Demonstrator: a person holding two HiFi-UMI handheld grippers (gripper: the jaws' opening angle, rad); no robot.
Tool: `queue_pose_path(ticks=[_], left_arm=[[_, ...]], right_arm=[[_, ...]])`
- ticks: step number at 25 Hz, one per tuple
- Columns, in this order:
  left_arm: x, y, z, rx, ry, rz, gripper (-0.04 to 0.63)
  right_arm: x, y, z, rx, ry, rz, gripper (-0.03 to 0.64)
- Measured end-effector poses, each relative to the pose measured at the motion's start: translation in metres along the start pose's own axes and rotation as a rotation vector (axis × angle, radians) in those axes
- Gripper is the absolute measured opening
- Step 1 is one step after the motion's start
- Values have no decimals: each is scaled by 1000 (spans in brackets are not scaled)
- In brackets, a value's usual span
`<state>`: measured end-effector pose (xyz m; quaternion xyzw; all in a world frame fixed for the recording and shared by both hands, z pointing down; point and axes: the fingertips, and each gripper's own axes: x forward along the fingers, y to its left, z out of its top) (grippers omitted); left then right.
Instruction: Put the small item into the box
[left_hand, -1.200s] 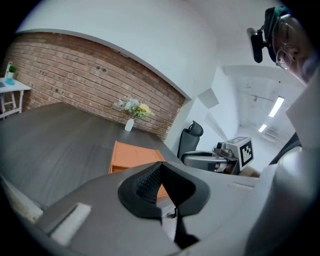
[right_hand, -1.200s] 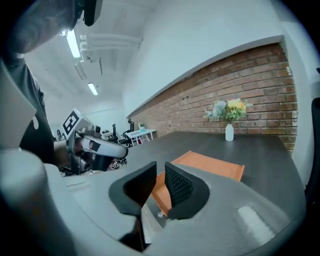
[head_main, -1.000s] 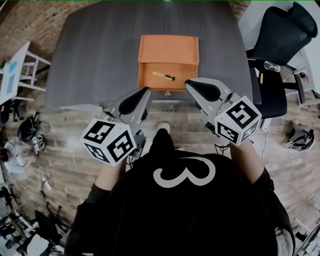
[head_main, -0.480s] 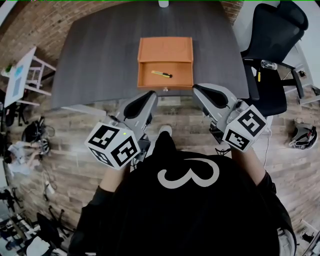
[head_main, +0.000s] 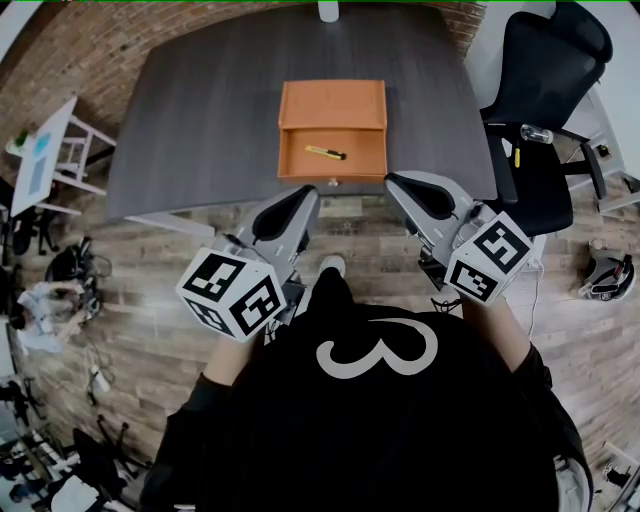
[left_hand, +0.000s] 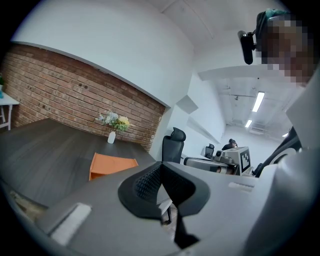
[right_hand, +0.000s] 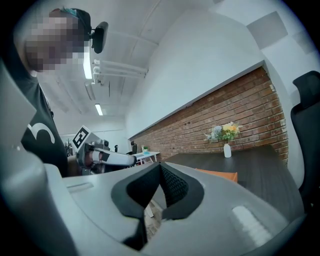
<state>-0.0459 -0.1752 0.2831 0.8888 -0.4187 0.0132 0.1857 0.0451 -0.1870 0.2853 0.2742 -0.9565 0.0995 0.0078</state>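
Observation:
An orange box (head_main: 332, 104) stands on the dark table (head_main: 210, 110), its drawer pulled out toward me. A small yellow item (head_main: 326, 153) lies inside the drawer. My left gripper (head_main: 304, 191) hovers off the table's near edge, left of the drawer, shut with nothing in it. My right gripper (head_main: 393, 181) hangs just right of the drawer front, also shut and empty. In the left gripper view the left gripper (left_hand: 161, 166) points past the box (left_hand: 107, 164). The right gripper (right_hand: 160, 166) sees a corner of the box (right_hand: 220, 175).
A white vase of flowers (left_hand: 112, 136) stands at the table's far end by the brick wall. A black office chair (head_main: 555, 90) sits right of the table. A white side table (head_main: 45, 150) and cables lie on the wooden floor at left.
Both grippers have drifted slightly down and right in the head view, a little back from the table edge. Their jaws stay shut. The yellow item has not moved.

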Motion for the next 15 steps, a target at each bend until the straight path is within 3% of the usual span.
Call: queue_pose_path(ticks=[15], left_arm=[[4,13,-4,-13,12,-5,14]], right_arm=[[11,-3,-6,-2,19,-4,2]])
